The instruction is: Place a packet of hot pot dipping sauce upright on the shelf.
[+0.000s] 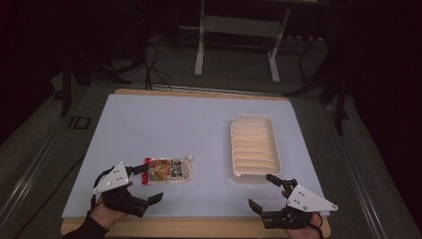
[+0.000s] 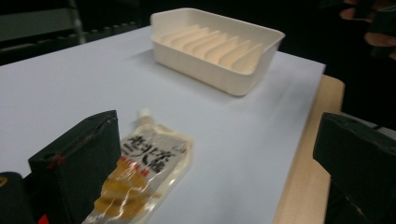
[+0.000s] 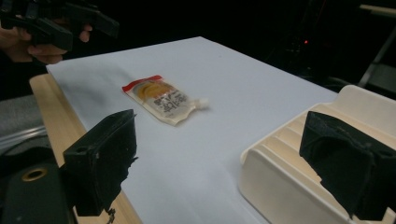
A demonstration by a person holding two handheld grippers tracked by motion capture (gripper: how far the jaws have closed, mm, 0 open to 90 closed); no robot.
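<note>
- The cream tray (image 1: 238, 149) lies on the right half of the pale blue mat (image 1: 164, 124), long side running away from the person. Its ribbed floor holds nothing.
- The sauce pouch (image 1: 170, 170) lies flat on the mat, left of the tray and well apart from it, outside any container. Its red-edged end points toward the left gripper (image 1: 144, 185) and its small white spout toward the tray.
- The left gripper sits at the mat's near left corner, jaws spread wide and gripping nothing. One jaw tip is at the pouch's red end; from the high view I cannot tell whether it touches.
- The right gripper (image 1: 261, 190) rests at the near right corner with its jaws wide apart and nothing between them. One jaw tip is just beside the tray's near end.
- The wooden table edge (image 1: 199, 226) shows as a strip along the near side below the mat. The far half of the mat is bare, and there is open mat between pouch and tray.
- The left gripper view brings the pouch (image 2: 140, 177) close, next to one jaw, its dark print and yellowish contents showing, though the lettering is too blurred to read. It also shows the tray's (image 2: 205, 70) side wall.
- The right gripper view shows the tray's (image 3: 280, 172) near corner between its jaws, the pouch (image 3: 163, 100) farther off, and the other hand (image 3: 32, 44) beyond.
</note>
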